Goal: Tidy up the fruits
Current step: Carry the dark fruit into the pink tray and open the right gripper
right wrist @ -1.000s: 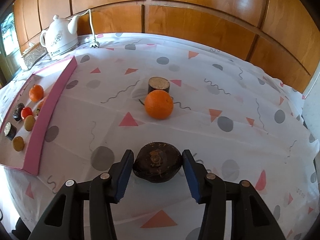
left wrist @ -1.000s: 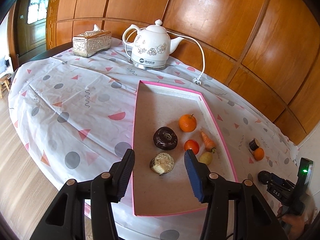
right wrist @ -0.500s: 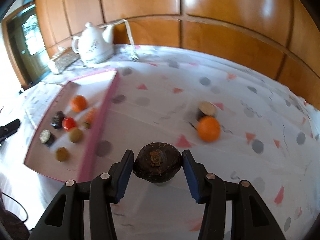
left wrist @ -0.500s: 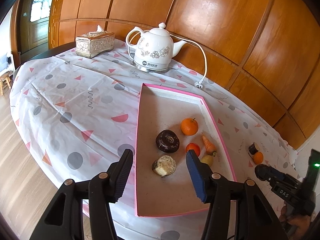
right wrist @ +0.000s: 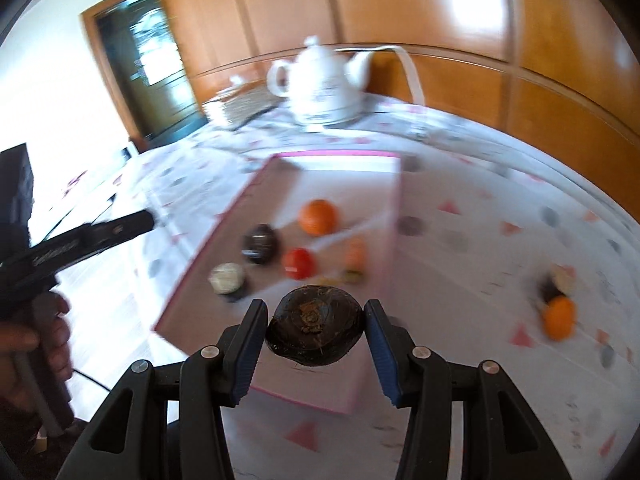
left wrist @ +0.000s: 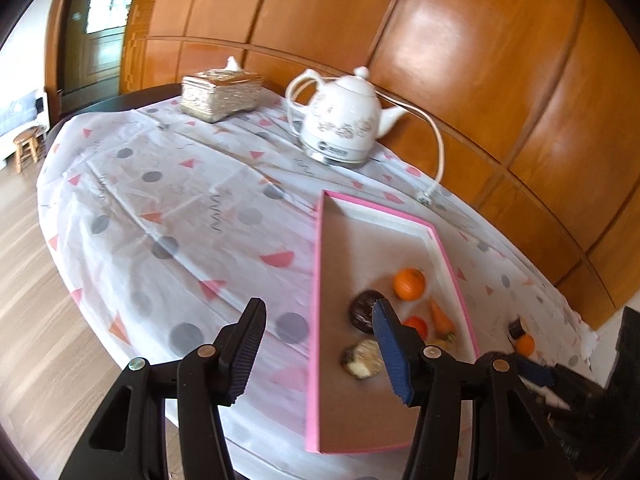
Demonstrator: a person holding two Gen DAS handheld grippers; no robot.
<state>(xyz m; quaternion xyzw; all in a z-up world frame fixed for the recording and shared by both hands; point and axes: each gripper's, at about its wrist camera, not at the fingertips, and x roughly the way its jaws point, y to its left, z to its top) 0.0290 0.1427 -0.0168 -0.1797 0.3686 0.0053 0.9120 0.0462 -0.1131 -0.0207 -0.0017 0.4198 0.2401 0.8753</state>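
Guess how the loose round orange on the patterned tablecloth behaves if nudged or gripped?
The round orange will probably roll if nudged: it is near-spherical, sitting on a smooth tablecloth. It likely stops soon, since a small dark cut-topped piece sits right beside it. It looks firm enough to grip, though its curve could slip between flat pads.

The right claw (right wrist: 316,334) carried the dark fruit (right wrist: 315,332) over the pink tray (right wrist: 394,216).
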